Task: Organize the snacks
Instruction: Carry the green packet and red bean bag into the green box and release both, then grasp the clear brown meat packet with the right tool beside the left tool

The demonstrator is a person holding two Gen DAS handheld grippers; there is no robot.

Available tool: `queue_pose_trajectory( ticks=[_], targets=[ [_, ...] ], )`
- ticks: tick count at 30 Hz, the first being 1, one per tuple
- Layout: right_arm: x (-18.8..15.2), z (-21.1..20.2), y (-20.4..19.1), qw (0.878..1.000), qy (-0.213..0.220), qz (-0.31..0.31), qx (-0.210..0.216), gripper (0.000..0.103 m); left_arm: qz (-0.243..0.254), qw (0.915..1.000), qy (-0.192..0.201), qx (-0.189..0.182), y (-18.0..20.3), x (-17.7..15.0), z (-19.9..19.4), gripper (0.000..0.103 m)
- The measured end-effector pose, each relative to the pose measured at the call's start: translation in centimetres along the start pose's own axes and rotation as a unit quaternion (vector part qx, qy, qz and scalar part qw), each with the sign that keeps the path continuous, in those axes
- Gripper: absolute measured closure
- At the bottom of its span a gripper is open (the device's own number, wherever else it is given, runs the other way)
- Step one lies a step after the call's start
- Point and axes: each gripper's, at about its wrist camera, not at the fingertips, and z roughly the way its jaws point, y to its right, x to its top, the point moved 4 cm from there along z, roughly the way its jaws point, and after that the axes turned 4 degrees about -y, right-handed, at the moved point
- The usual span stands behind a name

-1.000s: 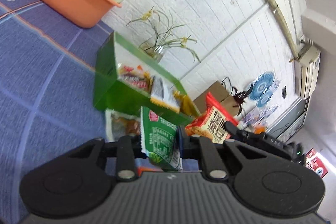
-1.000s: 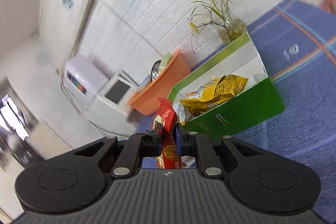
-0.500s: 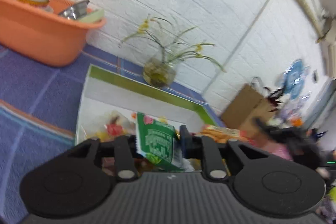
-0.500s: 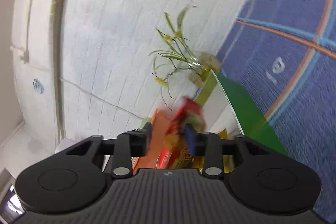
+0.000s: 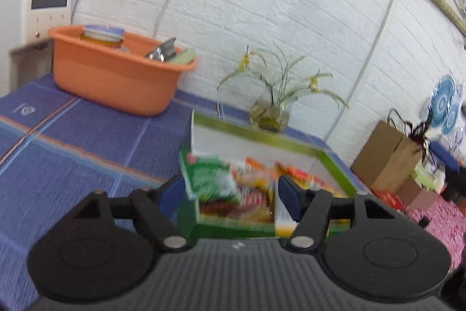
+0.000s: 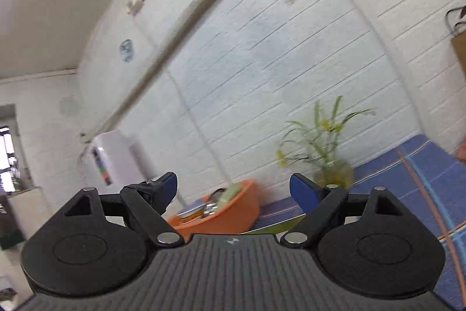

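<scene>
Left jaws: the left gripper (image 5: 230,191) is seen with its jaws opening; the green packet (image 5: 210,179) lies between them and slightly beyond, with no pad seen pressing on it, though blur leaves contact at the left pad uncertain.
Right jaws: the right gripper (image 6: 233,187) is held with its jaws wide; nothing is seen between them.
Key relation: the green packet is found straight ahead of and below the left jaws, over the near left corner of the green box (image 5: 337,165); its long axis is judged to run roughly away from the jaws, but blur prevents certainty. The left hand is judged the nearer one, as the right jaws are aimed up at the wall.
Green box contents: several snack packets (image 5: 262,188) in red, orange and yellow are seen heaped inside; single packets cannot be told apart.
Orange basin (image 5: 116,75): set on the table (image 5: 72,142) well apart to the left of the box; a jar, a silvery pouch and a pale item are held in it.
Beyond: a plant vase (image 5: 269,115) is placed just behind the box against the wall.
Task stage: the release into the box is judged to be under way.
</scene>
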Motion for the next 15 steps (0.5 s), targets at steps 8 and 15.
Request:
queue_pose_trajectory(
  ticks=[8,15],
  targets=[
    [-4.9,2.0,-1.2,0.970,-0.193,0.106,0.099,0.000,-0.019,0.9925,-0.106,-0.057,-1.9,-5.6,0.7,0.038],
    [-11.8,6.3,-2.0,0.937,-0.346,0.031,-0.041,0.000,-0.015,0.9896,-0.107,-0.094,-1.4,-6.3,1.6,0.017]
  ],
)
